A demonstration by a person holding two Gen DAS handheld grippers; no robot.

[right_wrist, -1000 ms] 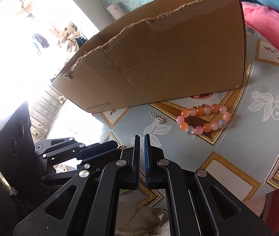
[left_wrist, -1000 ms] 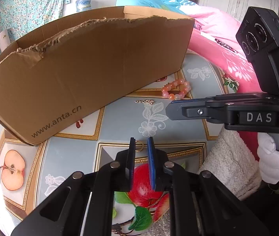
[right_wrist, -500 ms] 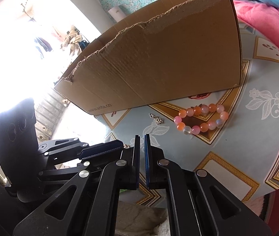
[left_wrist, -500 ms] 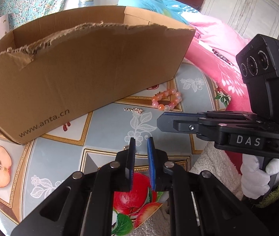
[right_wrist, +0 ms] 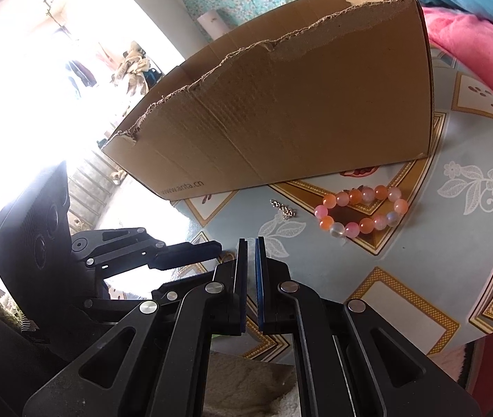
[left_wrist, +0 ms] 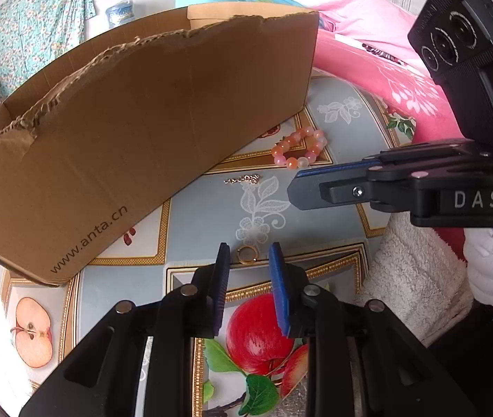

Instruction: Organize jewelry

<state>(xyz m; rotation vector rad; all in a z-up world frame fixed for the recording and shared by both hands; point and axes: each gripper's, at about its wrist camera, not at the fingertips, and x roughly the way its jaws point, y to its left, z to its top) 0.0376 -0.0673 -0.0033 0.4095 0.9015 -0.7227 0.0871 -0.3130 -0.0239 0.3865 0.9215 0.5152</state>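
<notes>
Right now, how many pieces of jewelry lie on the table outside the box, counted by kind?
Bead bracelet: 1
Small chain: 1
Gold ring: 1
Total: 3

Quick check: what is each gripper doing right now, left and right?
Left gripper: open, jaws just widened, gold ring lying between them, not pinched.
Right gripper: shut, holding nothing.

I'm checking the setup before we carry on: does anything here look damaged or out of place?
Yes: the cardboard box has a ragged, torn top edge along its near wall. The bead bracelet, a small chain and a gold ring lie loose on the tablecloth, outside the box.
</notes>
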